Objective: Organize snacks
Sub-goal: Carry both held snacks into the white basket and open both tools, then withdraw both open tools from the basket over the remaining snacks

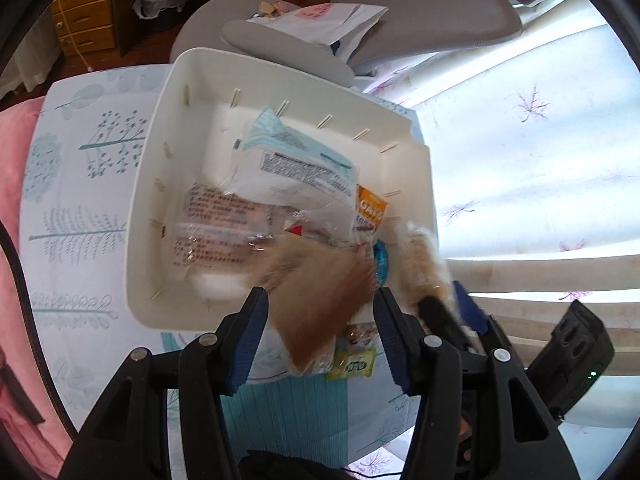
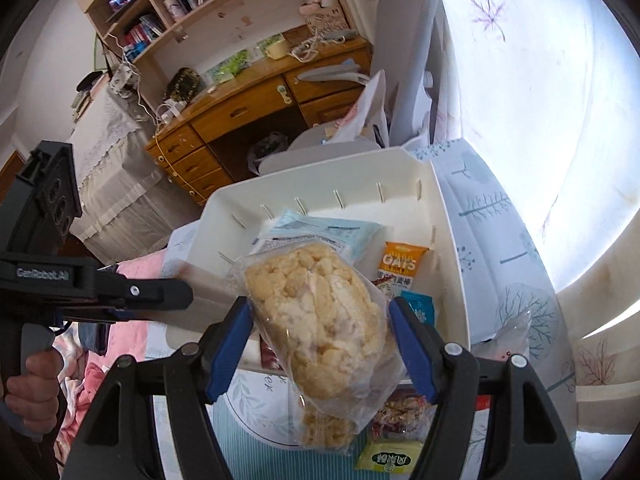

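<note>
A: Why does the white bin (image 2: 452, 240) stand on the patterned cloth (image 1: 80, 184)?

B: I think it collects the snacks; several packets already lie inside it, and its near rim is low enough to pass over.

A: And the right gripper (image 2: 320, 344)?

B: Its jaws pinch a clear bag of puffed snacks (image 2: 316, 320) above the near rim.

A: The left gripper (image 1: 320, 328)?

B: A brown packet (image 1: 320, 300) is between its jaws; the blur hides whether they press it. Room inside remains at the far side.

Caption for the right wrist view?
Right gripper holds a bagged puffed snack over the white bin.
</note>
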Motion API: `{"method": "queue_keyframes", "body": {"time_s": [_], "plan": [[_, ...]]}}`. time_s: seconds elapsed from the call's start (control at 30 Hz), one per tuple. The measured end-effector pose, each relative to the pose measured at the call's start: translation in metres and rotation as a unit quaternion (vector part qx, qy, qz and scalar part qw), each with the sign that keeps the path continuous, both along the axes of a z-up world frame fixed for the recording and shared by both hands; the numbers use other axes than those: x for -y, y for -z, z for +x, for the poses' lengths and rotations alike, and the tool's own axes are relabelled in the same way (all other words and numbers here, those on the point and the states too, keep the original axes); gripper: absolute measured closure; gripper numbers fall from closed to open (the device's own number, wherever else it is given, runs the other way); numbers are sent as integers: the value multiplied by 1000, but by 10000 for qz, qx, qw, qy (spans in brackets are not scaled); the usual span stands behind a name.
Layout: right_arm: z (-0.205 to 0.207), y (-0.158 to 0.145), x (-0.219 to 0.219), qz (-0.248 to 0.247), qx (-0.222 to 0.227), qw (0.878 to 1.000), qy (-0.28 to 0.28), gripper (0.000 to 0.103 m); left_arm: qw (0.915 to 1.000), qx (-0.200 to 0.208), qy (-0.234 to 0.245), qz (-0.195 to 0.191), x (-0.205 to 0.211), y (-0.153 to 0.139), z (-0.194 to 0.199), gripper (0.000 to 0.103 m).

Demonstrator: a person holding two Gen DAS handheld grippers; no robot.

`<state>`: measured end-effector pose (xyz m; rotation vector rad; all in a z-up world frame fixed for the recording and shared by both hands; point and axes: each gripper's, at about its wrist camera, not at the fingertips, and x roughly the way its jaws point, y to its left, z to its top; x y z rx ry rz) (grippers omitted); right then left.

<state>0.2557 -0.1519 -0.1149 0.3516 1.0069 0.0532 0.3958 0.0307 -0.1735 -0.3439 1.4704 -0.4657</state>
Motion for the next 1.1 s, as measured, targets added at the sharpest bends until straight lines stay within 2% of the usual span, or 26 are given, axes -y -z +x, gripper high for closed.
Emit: {"method": "queue_keyframes", "body": {"time_s": [0.03,0.1,0.2,0.27,0.73,1.1], "plan": [[2,2,0,12,-63,10000,-15,32,10000,27,-11,-27,0,0,1,48],[4,5,-2,-15,-170,9998,-31,32,10000,44,-6,-61,1,0,2,30],[5,6,-6,-71,-222,9997,-77,30,10000,73,35,-28,1,-1,0,26],[4,4,-8,-100,-203,9997,-91,23,9999,66,75,-5,2,-3,-3,23],[-37,-34,-3,-70,126,9999,-71,22,9997,195,64,147,-5,-31,-55,21],[-76,-53,13,130,180,9989,-415,22,9984,408,-310,219,0,-57,-114,21]]}}
